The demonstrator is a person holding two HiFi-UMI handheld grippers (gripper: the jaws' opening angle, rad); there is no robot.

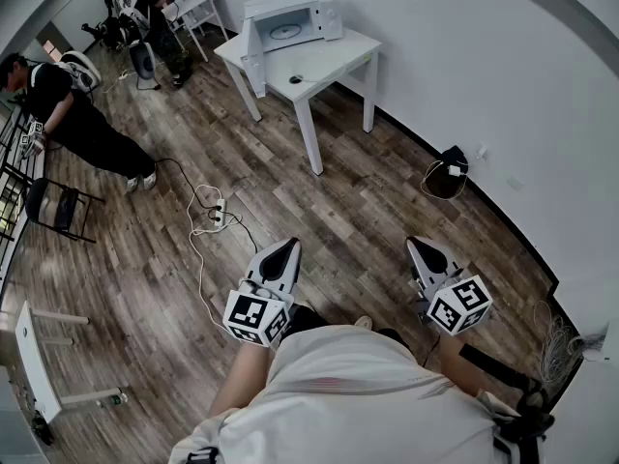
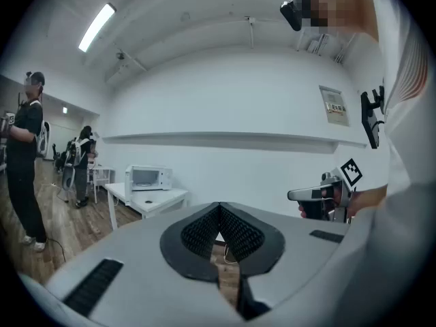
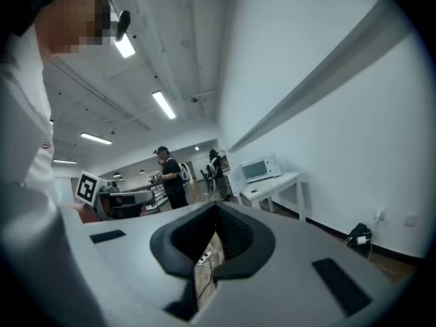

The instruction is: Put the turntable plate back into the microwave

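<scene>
Both claws are closed with their tips pressed together, and nothing sits between them. The left claw (image 1: 289, 246) and the right claw (image 1: 415, 244) are held out side by side over the wooden floor (image 1: 338, 211), low in the head view, and they point almost level toward the far end of the room. In the left gripper view the two dark pads of the left claw (image 2: 219, 207) meet at the tip, and the right gripper view shows the same for the right claw (image 3: 216, 207). Far off from both claws a white table (image 1: 334, 61) stands by the wall. On it sits the white microwave (image 1: 295, 15) with its door (image 1: 253, 61) swung open. A round pale thing inside it looks like the turntable plate (image 1: 285, 32), but it is too small to be sure. A small dark round thing (image 1: 295, 79) lies on the table in front of the microwave. A white power strip (image 1: 219, 215) lies on the floor with its cord. A person in black (image 1: 77, 114) stands off to the left.
</scene>
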